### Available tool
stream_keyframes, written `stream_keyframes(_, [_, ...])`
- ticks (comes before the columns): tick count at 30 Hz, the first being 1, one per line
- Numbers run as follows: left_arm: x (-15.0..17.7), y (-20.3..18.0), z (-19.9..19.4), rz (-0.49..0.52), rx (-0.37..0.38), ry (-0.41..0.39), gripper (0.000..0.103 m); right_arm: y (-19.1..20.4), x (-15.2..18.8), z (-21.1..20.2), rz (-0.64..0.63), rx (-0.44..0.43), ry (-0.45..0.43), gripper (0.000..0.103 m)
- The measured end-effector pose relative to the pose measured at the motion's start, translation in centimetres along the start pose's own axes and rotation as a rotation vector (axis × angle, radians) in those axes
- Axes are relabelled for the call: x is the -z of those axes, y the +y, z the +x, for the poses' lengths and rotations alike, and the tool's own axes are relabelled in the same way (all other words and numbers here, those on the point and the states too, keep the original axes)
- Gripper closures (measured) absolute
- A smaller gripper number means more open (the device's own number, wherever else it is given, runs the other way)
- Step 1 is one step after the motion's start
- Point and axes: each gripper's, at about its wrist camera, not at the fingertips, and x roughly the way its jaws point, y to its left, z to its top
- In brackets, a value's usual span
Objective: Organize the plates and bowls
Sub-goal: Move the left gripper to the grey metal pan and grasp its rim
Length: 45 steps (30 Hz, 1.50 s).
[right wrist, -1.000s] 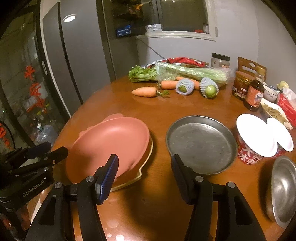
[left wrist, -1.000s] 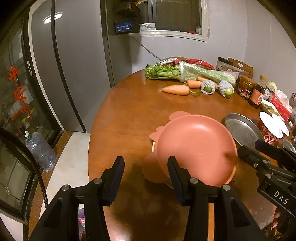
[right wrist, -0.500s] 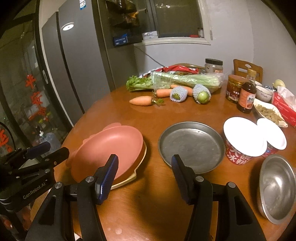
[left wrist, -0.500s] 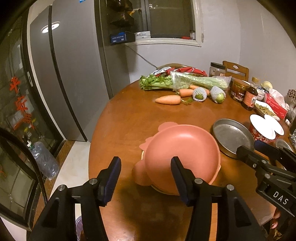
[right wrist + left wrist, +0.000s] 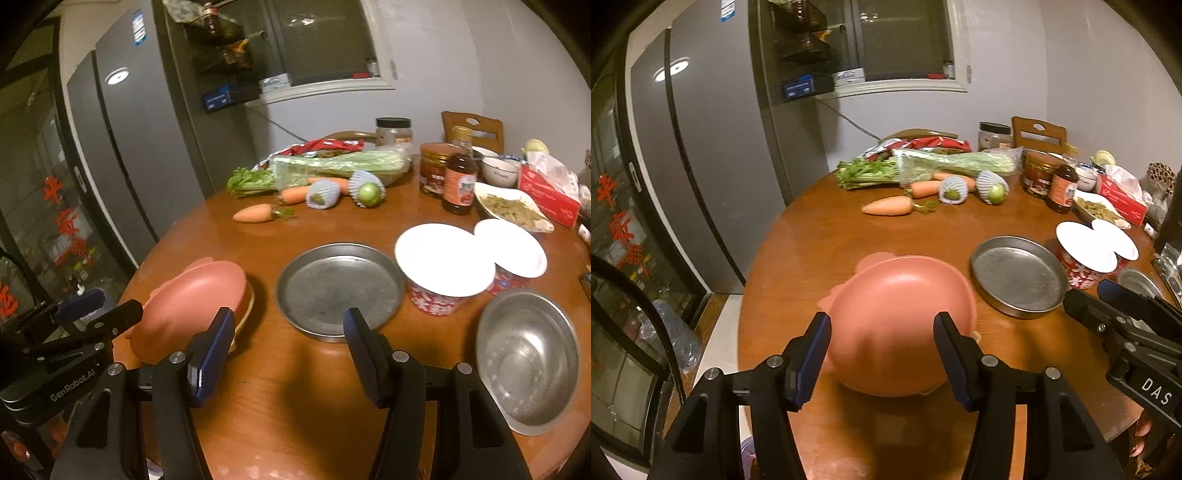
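- Left wrist view, far left: a grey fridge point(image 5: 713, 177) stood beside the round wooden table point(image 5: 820, 236).
- The left gripper point(image 5: 882, 350) hung above the near table edge, its jaws apart and nothing between the pads; they had just been opening. Its fingers point(image 5: 809, 354) framed the pink plate point(image 5: 901, 325) beyond them without touching it.
- That plate sat near the table's front edge on top of another flat dish, of which only a pale rim showed under it.
- Behind it, toward the wall, lay a carrot point(image 5: 888, 206), celery point(image 5: 923, 166) and two net-wrapped fruits point(image 5: 955, 188).
- Just right of the pink plate lay a metal pan point(image 5: 1019, 277), apart from it and empty.
- Further right stood two white-lidded cups point(image 5: 1086, 251), touching each other, with a sauce bottle point(image 5: 1062, 188) and a jar point(image 5: 1038, 171) behind.
- At the right edge the right gripper point(image 5: 1108, 299) reached in, held over the table.
- Right wrist view, far left: the left gripper point(image 5: 96, 306) showed beside the pink plate point(image 5: 195, 295).
- The right gripper point(image 5: 290, 350) had its jaws apart and empty, opening a little further just then; it hung above bare wood in front of the metal pan point(image 5: 340, 288).
- Right of the pan stood the two cups point(image 5: 443, 258).
- A steel bowl point(image 5: 528, 354) sat at the near right edge, upright and empty, close to the cups.
- Behind them a white dish of food point(image 5: 513, 206) and a red tissue box point(image 5: 546, 195) lay near the wall.
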Motion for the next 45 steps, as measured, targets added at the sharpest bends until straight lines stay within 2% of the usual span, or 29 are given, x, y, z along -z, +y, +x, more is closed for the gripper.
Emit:
stream_keyframes(12, [-1.7, -4.9, 1.8, 0.059, 0.051, 0.027, 0.045, -3.8, 1.0, -0.7, 0.085, 0.013, 0.015, 0.038])
stream_keyframes(21, [-3.8, -7.2, 5.2, 0.085, 0.078, 0.072, 0.045, -6.2, 1.9, 0.7, 0.166, 0.037, 0.038, 0.037])
stream_keyframes(30, [-6.0, -8.8, 9.0, 0.115, 0.084, 0.111, 0.045, -6.1, 1.5, 3.3, 0.151, 0.067, 0.070, 0.037])
stream_keyframes(38, [-7.9, -9.8, 12.4, 0.148, 0.093, 0.165, 0.045, -5.7, 0.7, 6.0, 0.126, 0.122, 0.115, 0.037])
stream_keyframes(45, [-8.8, -10.8, 15.4, 0.194, 0.115, 0.229, 0.045, -5.6, -0.3, 8.0, 0.146, 0.135, 0.167, 0.037])
